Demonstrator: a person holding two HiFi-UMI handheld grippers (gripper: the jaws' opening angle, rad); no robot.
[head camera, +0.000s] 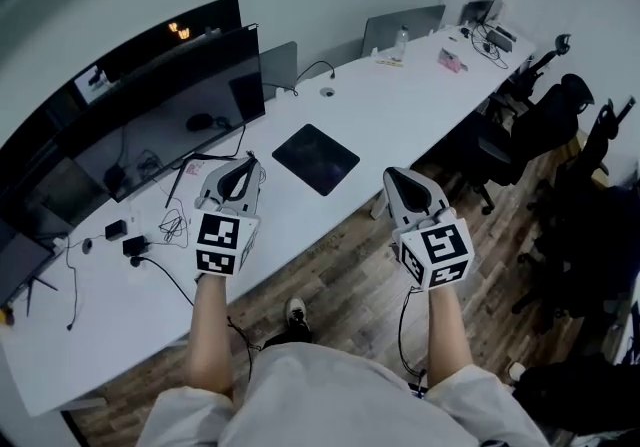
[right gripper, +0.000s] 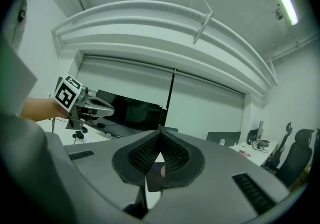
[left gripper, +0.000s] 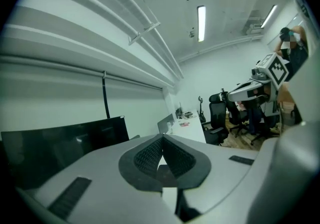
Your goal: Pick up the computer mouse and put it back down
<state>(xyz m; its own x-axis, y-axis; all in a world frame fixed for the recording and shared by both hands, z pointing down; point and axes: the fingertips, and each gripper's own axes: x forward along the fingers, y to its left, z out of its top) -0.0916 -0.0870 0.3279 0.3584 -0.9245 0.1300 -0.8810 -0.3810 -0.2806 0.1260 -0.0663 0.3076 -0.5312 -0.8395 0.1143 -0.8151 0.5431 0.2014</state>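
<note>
No computer mouse shows plainly in any view. A black mouse pad (head camera: 316,157) lies bare in the middle of the long white desk (head camera: 400,105). My left gripper (head camera: 240,168) hovers over the desk left of the pad, shut and holding nothing. My right gripper (head camera: 396,179) hangs at the desk's front edge right of the pad, mostly over the floor, also shut and holding nothing. In the left gripper view the pads (left gripper: 150,157) meet at my left gripper's (left gripper: 162,140) tip, and the right gripper (left gripper: 252,87) shows off to the right. In the right gripper view my right gripper (right gripper: 159,139) is shut, and the left gripper (right gripper: 97,108) shows at left.
Wide dark monitors (head camera: 170,100) stand along the desk's back left. Loose cables and black adapters (head camera: 140,240) lie near my left gripper. Black office chairs (head camera: 545,125) stand at the right on the wooden floor (head camera: 350,285). A bottle (head camera: 401,40) and small items sit at the far end.
</note>
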